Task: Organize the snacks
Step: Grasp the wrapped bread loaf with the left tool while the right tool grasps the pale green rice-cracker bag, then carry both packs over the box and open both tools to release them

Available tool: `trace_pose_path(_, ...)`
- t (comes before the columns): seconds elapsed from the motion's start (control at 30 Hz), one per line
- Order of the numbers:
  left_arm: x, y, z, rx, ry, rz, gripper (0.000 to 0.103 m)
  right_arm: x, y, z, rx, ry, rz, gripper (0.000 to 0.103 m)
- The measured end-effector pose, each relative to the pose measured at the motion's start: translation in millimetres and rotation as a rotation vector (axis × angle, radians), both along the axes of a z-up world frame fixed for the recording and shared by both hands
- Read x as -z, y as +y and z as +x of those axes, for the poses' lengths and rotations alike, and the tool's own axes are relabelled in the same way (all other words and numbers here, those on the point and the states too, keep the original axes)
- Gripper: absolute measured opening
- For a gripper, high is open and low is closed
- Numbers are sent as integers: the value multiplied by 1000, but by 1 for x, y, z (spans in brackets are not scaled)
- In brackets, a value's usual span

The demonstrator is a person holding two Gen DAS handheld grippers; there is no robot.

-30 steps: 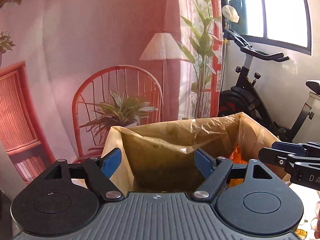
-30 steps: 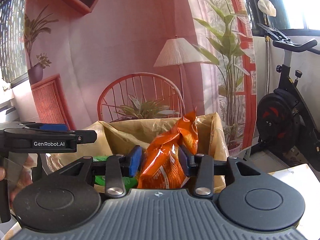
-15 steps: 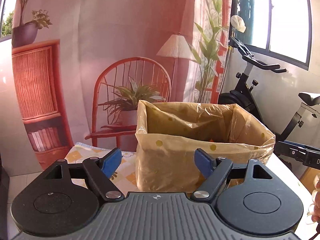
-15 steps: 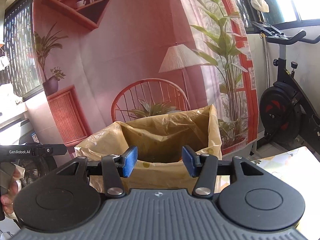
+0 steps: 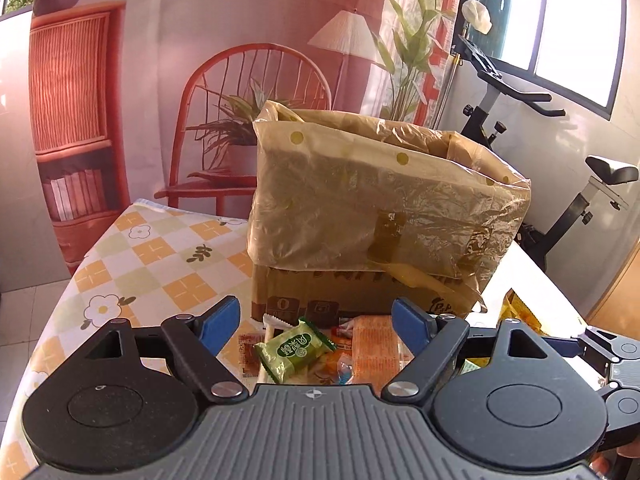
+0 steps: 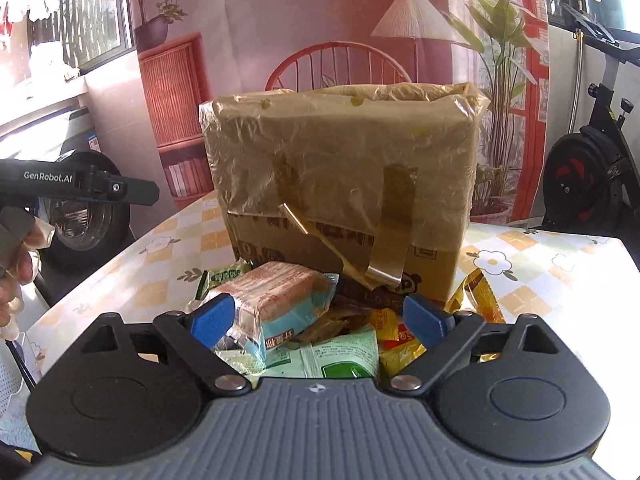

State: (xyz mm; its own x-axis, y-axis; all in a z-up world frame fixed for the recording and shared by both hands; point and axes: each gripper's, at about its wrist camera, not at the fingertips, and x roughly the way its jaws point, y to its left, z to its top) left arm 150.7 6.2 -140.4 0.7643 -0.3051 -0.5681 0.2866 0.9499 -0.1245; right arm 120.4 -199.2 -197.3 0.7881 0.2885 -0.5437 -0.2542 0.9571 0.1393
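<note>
A cardboard box (image 5: 380,208) lined with a yellow dotted plastic bag stands on the table, also seen in the right wrist view (image 6: 340,168). Loose snacks lie in front of it. My left gripper (image 5: 316,320) is open and still widening slightly above a green packet (image 5: 294,348) and an orange wrapper (image 5: 376,344). My right gripper (image 6: 318,316) is opening wide over a brown-and-teal cracker pack (image 6: 280,292), a pale green pack (image 6: 340,356) and a yellow pack (image 6: 400,332). Its pads press on nothing.
The checked flower tablecloth (image 5: 160,256) shows to the left of the box and also to its right (image 6: 540,272). A gold packet (image 6: 476,292) lies by the box's right corner. An exercise bike (image 5: 560,200) stands beyond the table, with a scooter wheel (image 6: 80,220) on the left.
Both grippers have drawn back and down from above the box to the snack pile in front of it. The right gripper let go of the orange chip bag and spread its jaws.
</note>
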Motion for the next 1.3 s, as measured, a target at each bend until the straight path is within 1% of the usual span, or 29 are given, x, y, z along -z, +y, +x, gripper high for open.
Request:
trace_pose_path(0.13,9,0,0,4,20,7,85,29,15,1,-59,80,-79,95)
trace_pose_path(0.2,12,0,1,5,26,2,86,39,21,3,-68,97,-114,96)
trace_pose_path(0.27,16,-2,1,6,36,-6,87,47,24,5,-46,89,-149,99)
trace_pose_path(0.37,22,-7,5,6,57,-17,89,57,18,14,-43,135,-122,102)
trace_pose_path(0.43,29,-18,10,21,81,-15,89,61,16,15,-38,142,-97,103)
trace_pose_path(0.53,42,-36,18,74,104,-12,89,64,14,14,-43,134,-80,103)
trace_pose_path(0.63,60,-56,30,126,134,-2,89,65,13,10,-47,118,-81,98)
trace_pose_path(0.7,67,-66,38,131,150,9,89,65,11,10,-45,121,-64,96)
trace_pose_path(0.83,80,-79,57,129,205,-23,92,65,8,8,-49,120,-52,96)
trace_pose_path(0.93,93,-87,66,131,244,3,92,65,8,8,-50,119,-46,96)
trace_pose_path(1.0,101,-89,69,139,269,6,92,65,8,8,-51,118,-41,96)
trace_pose_path(1.07,107,-88,69,129,297,3,90,65,8,7,-51,118,-37,96)
trace_pose_path(1.13,107,-83,65,117,289,-12,79,65,9,6,-51,120,-34,96)
trace_pose_path(1.23,101,-76,54,86,261,14,76,65,11,7,-54,121,-31,94)
trace_pose_path(1.3,93,-68,43,68,227,34,76,64,9,9,-52,117,-26,91)
